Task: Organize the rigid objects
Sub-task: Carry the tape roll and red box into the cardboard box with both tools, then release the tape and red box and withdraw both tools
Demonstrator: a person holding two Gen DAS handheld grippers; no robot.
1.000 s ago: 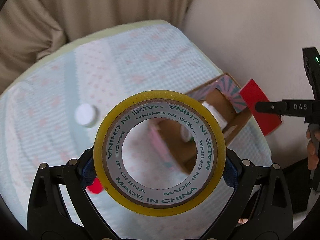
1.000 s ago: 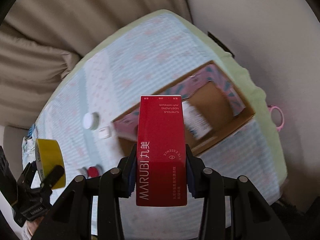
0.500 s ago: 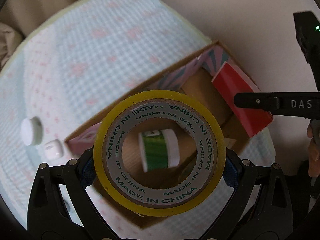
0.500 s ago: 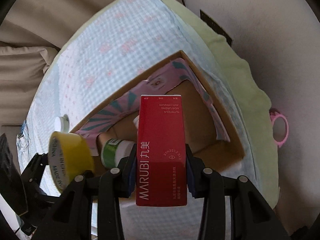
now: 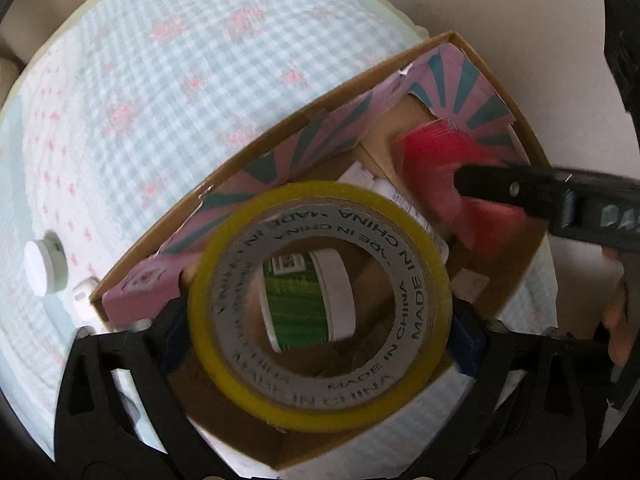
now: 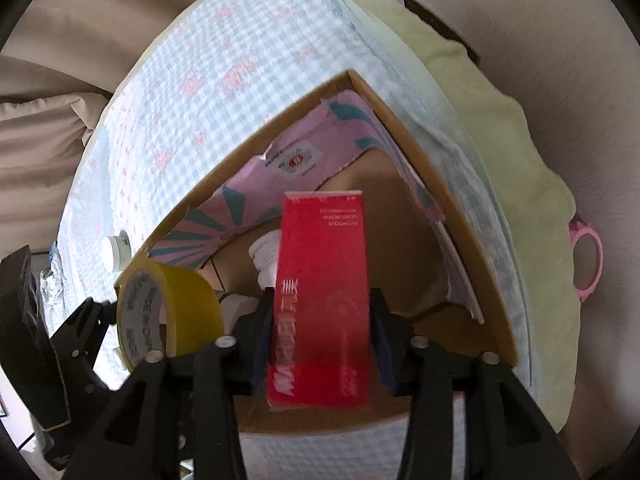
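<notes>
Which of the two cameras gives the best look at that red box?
The right wrist view: the red box stands front and centre between that gripper's fingers, its face and white lettering showing. In the left wrist view the red box is a blurred red patch, partly behind a black finger.

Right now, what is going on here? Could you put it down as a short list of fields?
surface: checked cloth
container: open cardboard box
left gripper: jaws just opened, yellow tape roll between them, over the box
right gripper: jaws just opened, blurred red carton between them, over the box
already in box: green-labelled jar
outside box: white cap
</notes>
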